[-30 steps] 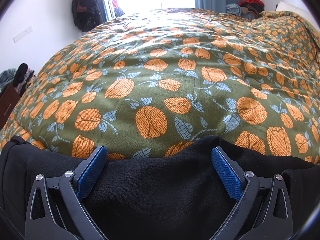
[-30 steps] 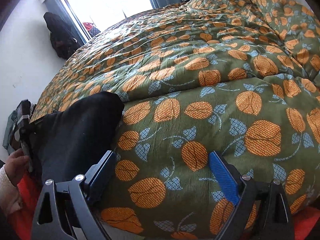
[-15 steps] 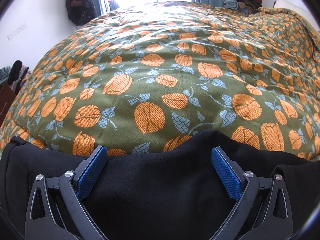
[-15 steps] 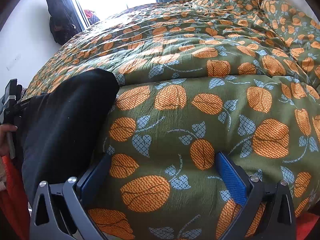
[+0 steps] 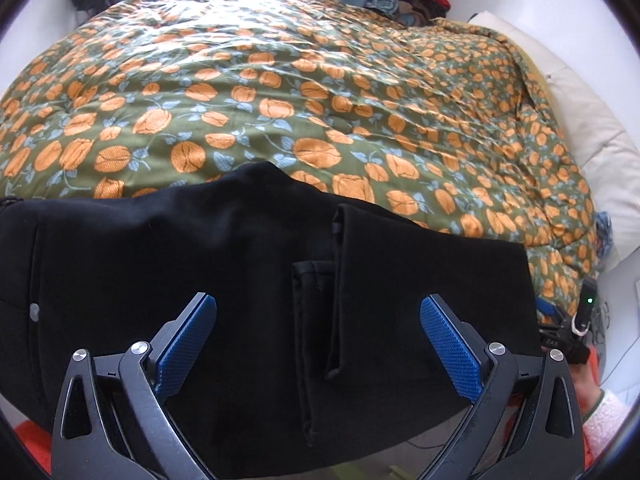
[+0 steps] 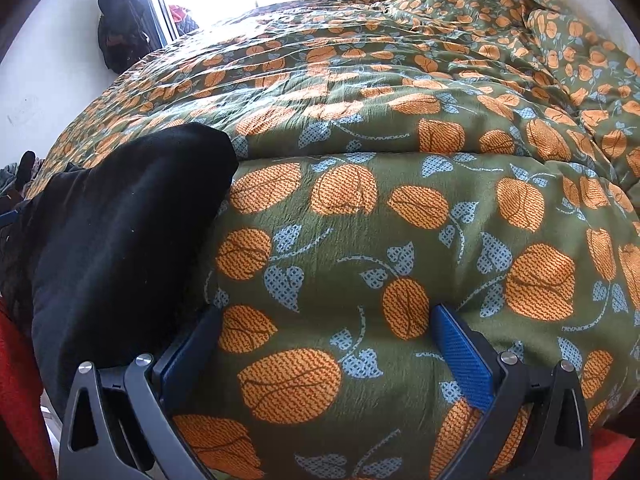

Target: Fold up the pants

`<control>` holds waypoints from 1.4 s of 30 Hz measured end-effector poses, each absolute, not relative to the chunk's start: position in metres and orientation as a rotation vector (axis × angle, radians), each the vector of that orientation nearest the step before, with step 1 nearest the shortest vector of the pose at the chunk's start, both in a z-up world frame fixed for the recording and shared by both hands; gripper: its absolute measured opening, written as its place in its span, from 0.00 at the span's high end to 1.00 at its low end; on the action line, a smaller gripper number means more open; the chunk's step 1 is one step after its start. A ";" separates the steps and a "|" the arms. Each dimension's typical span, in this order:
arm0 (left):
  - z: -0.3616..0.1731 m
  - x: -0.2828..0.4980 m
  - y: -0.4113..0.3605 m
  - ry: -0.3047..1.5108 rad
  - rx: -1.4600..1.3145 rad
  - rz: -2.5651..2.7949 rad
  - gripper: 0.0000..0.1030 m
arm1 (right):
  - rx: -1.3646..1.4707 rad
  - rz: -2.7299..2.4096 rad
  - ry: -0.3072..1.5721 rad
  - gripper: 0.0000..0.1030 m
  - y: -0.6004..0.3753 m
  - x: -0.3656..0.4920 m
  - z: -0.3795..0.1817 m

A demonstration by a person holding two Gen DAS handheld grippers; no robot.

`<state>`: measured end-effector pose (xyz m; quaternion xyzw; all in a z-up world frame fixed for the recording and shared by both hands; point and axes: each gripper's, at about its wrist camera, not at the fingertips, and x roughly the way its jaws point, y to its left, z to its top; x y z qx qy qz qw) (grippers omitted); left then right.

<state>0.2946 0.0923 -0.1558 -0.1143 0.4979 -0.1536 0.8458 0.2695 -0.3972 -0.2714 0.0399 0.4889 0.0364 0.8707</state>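
The black pants (image 5: 224, 264) lay at the near edge of the bed, on a green quilt (image 5: 320, 92) printed with orange flowers, already doubled over into a broad, layered pad. In the left wrist view a folded leg panel (image 5: 424, 280) sat on top toward the right, its hemmed edge running down the middle, and a small round stud (image 5: 35, 312) showed near the left side. In the right wrist view the same garment (image 6: 120, 248) bulged up at the left, draping off the mattress edge toward something red below.

The left hand-held gripper (image 5: 318, 344) hovered above the pants with its jaws spread wide and nothing between the blue pads (image 5: 448, 348). The right hand-held gripper (image 6: 324, 352) stood at its widest over bare quilt, just beside the pants; its left finger (image 6: 188, 348) was close against the black cloth, though whether it touched could not be told. It gripped nothing.

The fabric looked thick, soft and matte, probably a fleece or jersey knit: light to moderate in weight, limp, not slippery, and in no way fragile. It would likely sag and slide open if lifted by one layer only. A sound hold would seem to be at the outer corners of the stacked layers, pinching all thicknesses together near the hem edge and the opposite fold, both grippers lifting evenly. The puffy quilt beneath could be caught by mistake.
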 end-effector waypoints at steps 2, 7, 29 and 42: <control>-0.151 0.291 0.094 1.035 -0.286 -0.379 0.02 | 0.083 0.077 1.020 0.00 -0.397 0.269 -0.271; -0.146 0.293 0.096 0.987 -0.373 -0.494 0.24 | 0.081 0.078 1.014 0.00 -0.397 0.268 -0.272; -0.174 0.275 0.050 1.093 -0.014 -0.332 0.93 | 0.084 0.083 1.013 0.00 -0.398 0.268 -0.271; -0.190 0.251 0.060 1.127 -0.045 -0.308 0.92 | 0.178 0.334 0.736 0.12 -0.380 0.243 -0.166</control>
